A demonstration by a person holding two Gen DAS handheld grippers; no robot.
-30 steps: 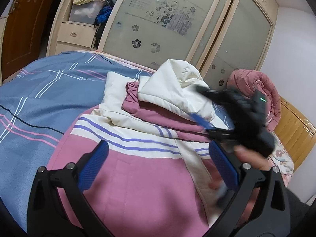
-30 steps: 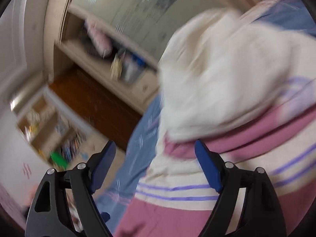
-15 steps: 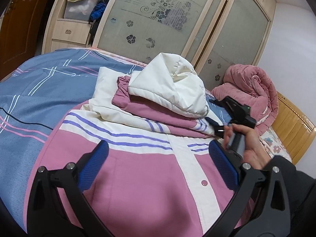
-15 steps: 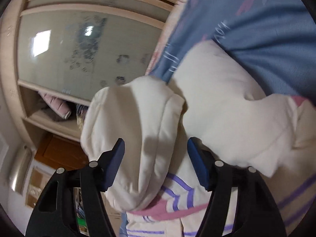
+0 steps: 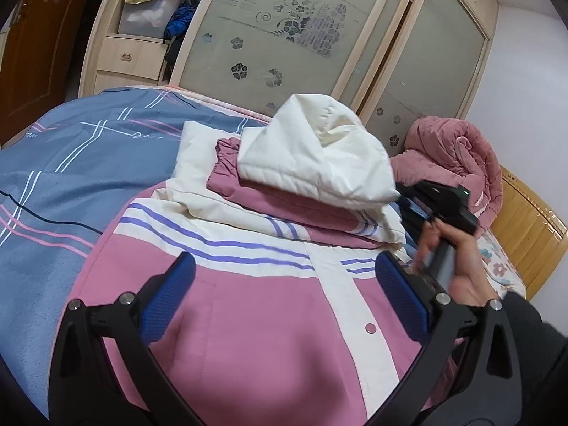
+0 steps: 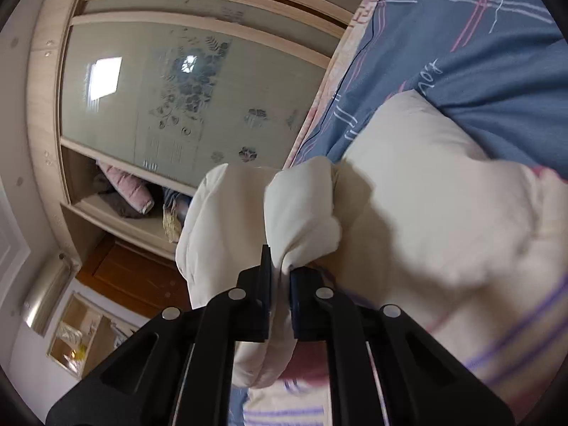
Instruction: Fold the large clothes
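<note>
Both grippers work a pink-and-cream jacket (image 5: 269, 319) on the bed (image 5: 71, 177): right gripper (image 6: 280, 277) fingers pinch its cream hood (image 6: 298, 209); left gripper (image 5: 280, 294) fingers spread wide, empty.

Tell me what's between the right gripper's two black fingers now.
A bunched fold of the padded cream-white hood of the pink-and-white jacket. The right gripper has closed on it, as the right wrist view shows.

Jacket (image 5: 255, 319) lies on bed (image 5: 71, 177); hood (image 5: 319, 156) folded on top at 12 o'clock. Rolled quilt (image 5: 451, 152) at 2 o'clock, wardrobe (image 5: 284, 42) behind bed.
</note>
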